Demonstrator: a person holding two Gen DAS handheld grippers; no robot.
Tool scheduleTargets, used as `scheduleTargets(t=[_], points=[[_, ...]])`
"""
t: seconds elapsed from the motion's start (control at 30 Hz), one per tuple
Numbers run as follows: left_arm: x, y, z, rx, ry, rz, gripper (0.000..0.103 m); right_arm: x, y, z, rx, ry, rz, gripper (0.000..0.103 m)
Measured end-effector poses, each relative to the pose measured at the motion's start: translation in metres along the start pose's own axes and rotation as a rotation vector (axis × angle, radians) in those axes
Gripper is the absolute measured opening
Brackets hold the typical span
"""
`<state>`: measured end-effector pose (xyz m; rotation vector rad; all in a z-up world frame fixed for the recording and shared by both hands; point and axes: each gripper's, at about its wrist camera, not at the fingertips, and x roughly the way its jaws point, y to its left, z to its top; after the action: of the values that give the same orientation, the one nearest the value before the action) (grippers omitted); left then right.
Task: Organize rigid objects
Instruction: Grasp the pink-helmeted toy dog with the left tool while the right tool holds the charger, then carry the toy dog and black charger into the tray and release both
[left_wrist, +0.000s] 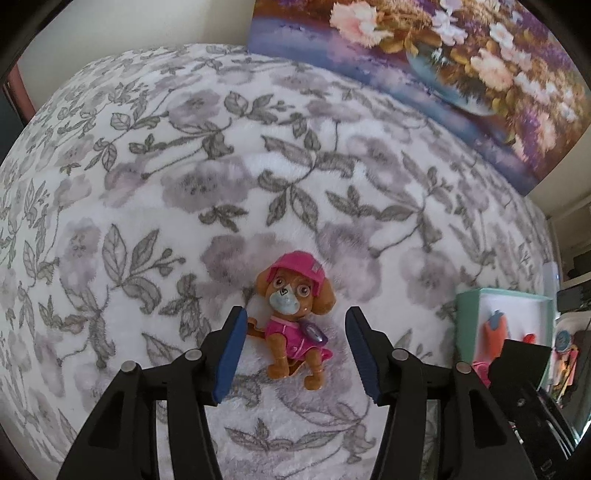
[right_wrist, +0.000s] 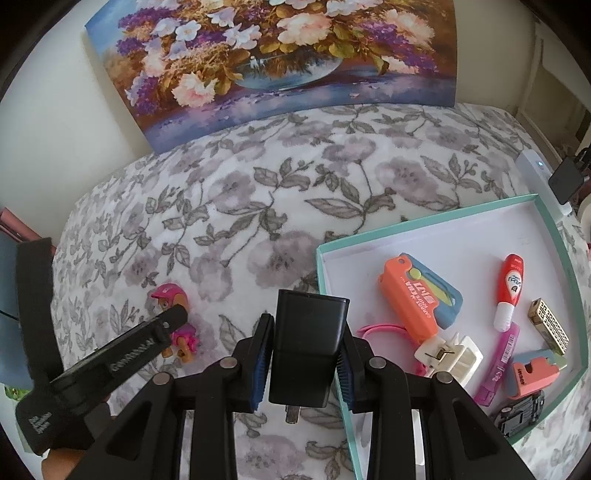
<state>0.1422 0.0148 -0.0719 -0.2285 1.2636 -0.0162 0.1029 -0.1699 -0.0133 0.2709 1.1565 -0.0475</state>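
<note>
Both grippers served sorting: left gripper (left_wrist: 293, 354) fingers stood apart, straddling the pink-capped brown plastic puppy figure (left_wrist: 295, 314) for pickup; right gripper (right_wrist: 303, 363) fingers clamped a black plastic charger block (right_wrist: 308, 350) beside the shallow teal-rimmed cardboard box (right_wrist: 554, 236).

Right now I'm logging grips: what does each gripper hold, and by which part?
The right gripper clamps a black plug adapter by its side faces. The left gripper holds nothing; its open fingers straddle the toy pup.
</note>
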Motion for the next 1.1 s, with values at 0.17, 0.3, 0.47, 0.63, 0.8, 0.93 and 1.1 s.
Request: scheduleTargets(t=[0.17, 0.3, 0.47, 0.63, 0.8, 0.93, 1.1], points=[[0.009, -0.003, -0.002, 0.019, 0.012, 0.03, 0.056, 0.006, 0.004, -0.002, -0.015, 0.016, -0.006, 0.033], [0.009, -0.007, -0.002, 0.038, 0.007, 0.045, 0.037, 0.006, 0.004, -0.002, -0.015, 0.015, -0.007, 0.033], [0.008, -0.01, -0.004, 0.037, 0.006, 0.039, 0.037, 0.006, 0.004, -0.002, -0.015, 0.014, -0.007, 0.033], [-0.008, -0.012, 0.0, 0.03, -0.021, 0.011, 0.037, -0.002, 0.002, -0.001, -0.011, -0.002, -0.001, 0.033], [-0.037, -0.018, 0.001, 0.03, -0.077, -0.033, 0.037, -0.02, -0.006, 0.001, 0.013, -0.039, 0.011, 0.033], [-0.069, -0.029, -0.002, 0.056, -0.147, -0.058, 0.037, -0.035, -0.02, 0.001, 0.049, -0.061, -0.01, 0.033], [-0.1, -0.055, -0.012, 0.114, -0.199, -0.093, 0.037, -0.045, -0.045, -0.004, 0.105, -0.062, -0.04, 0.033]])
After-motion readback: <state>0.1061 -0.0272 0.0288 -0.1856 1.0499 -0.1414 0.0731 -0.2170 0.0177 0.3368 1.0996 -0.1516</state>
